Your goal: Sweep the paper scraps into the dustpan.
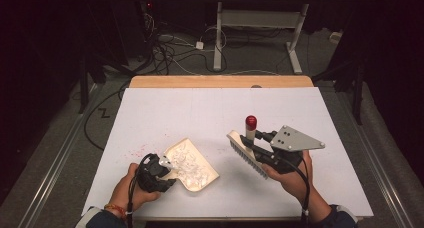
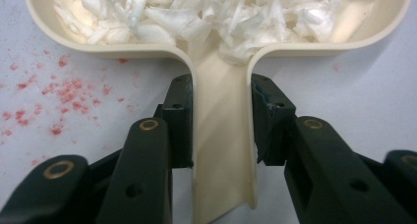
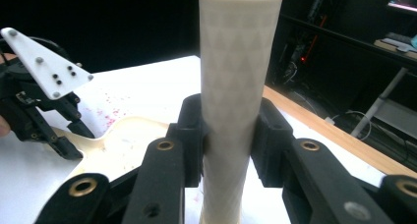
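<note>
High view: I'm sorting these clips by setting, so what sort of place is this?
Probably a lab or recording workshop, not a home: a table covered with a white sheet, loose cables across the floor, and an adjustable desk frame behind in a dark room.

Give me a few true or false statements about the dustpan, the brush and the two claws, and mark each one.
1. The left claw grips the dustpan by its handle. True.
2. The dustpan is empty. False: white shreds fill it.
3. The right claw holds the brush by its handle. True.
4. The red specks lie inside the dustpan. False: they lie on the white table beside it.
</note>
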`<action>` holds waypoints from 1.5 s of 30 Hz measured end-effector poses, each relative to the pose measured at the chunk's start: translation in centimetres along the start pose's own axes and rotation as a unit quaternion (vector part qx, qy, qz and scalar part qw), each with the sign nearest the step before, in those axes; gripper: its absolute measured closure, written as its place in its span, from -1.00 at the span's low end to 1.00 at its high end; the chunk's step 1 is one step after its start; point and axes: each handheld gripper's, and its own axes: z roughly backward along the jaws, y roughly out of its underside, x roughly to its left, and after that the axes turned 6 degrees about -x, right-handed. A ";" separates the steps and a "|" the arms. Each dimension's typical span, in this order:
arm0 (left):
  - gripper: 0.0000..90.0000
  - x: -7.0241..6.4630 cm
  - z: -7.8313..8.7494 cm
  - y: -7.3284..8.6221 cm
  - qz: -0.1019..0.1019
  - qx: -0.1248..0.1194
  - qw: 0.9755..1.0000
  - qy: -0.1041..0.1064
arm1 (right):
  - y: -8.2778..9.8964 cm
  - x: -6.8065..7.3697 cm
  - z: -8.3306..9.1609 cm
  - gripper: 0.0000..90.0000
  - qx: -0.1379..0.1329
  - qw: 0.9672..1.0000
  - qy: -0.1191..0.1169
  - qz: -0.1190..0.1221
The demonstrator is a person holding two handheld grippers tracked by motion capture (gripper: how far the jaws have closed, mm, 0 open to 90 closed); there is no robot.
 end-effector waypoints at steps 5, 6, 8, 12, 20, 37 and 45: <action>0.41 -0.1 -0.1 0.1 0.000 -0.003 1.000 -0.003 | 0.3 -1.0 0.6 0.57 0.003 1.000 0.012 -0.007; 0.41 -0.1 -0.1 0.1 0.000 -0.004 1.000 -0.004 | 0.3 -1.2 0.7 0.57 0.002 1.000 0.013 -0.009; 0.41 -0.2 0.0 0.1 0.000 -0.006 1.000 -0.006 | 0.3 -1.4 0.9 0.57 0.003 1.000 0.015 -0.013; 0.41 -0.4 0.3 0.0 -0.001 -0.009 1.000 -0.010 | 0.4 -1.8 1.6 0.57 0.003 1.000 0.021 -0.014; 0.42 0.0 0.6 -0.2 0.001 -0.016 1.000 -0.007 | 0.7 -2.7 2.9 0.57 0.006 0.999 0.031 -0.020; 0.42 0.4 0.7 -0.3 0.029 -0.034 0.999 -0.016 | 1.3 -3.8 5.5 0.57 0.019 0.998 0.045 -0.025; 0.42 0.9 0.8 -0.2 0.044 -0.045 0.998 -0.027 | 2.0 -4.3 6.6 0.57 0.026 0.998 0.049 -0.027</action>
